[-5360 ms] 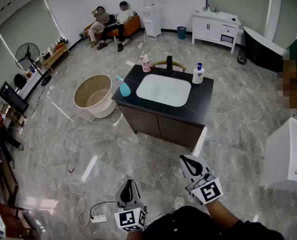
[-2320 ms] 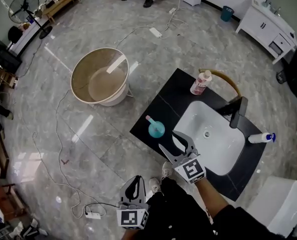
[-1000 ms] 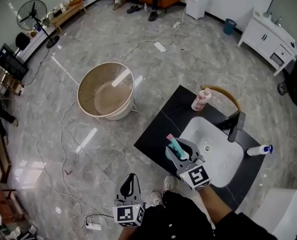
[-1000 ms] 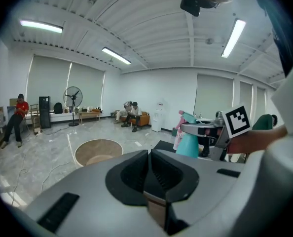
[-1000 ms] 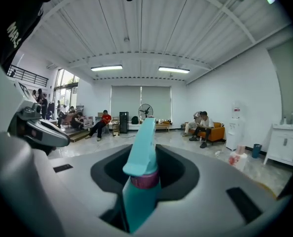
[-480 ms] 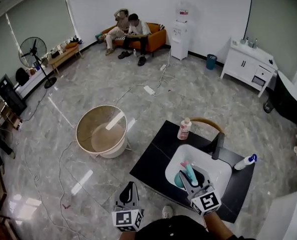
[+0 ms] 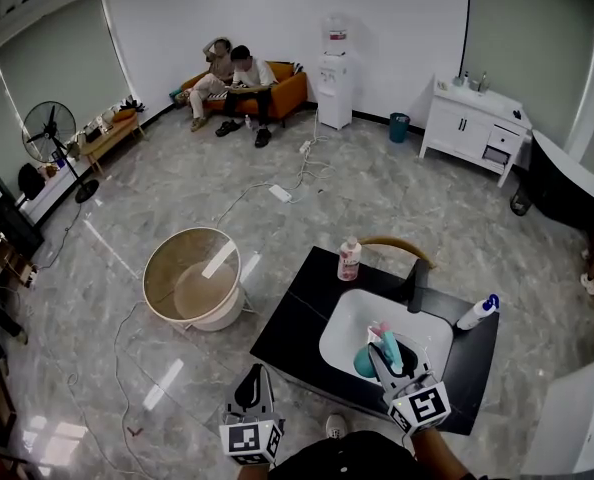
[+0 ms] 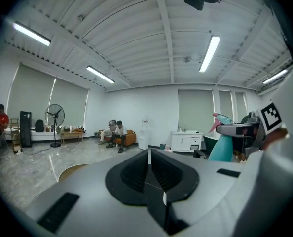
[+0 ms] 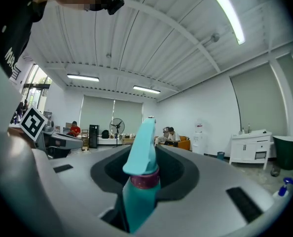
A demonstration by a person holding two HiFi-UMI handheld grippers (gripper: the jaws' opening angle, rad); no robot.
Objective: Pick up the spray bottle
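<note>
Right gripper (image 7: 387,356), held level, clamps a smooth teal plastic spray bottle (image 9: 140,154), pink-collared; left gripper (image 7: 255,386), lower beside it, jaws pressed together.

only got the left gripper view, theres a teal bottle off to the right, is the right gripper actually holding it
Observer: Yes. The right gripper view shows the right gripper shut on the teal spray bottle, with the spray head sticking up between the jaws.
Operator: whats under it
Observer: In the head view it shows over the white sink, which is set in a black counter.
Operator: anything else on that counter
Observer: A pinkish bottle stands at the far edge, and a white bottle with a blue top is on the right side.
</note>
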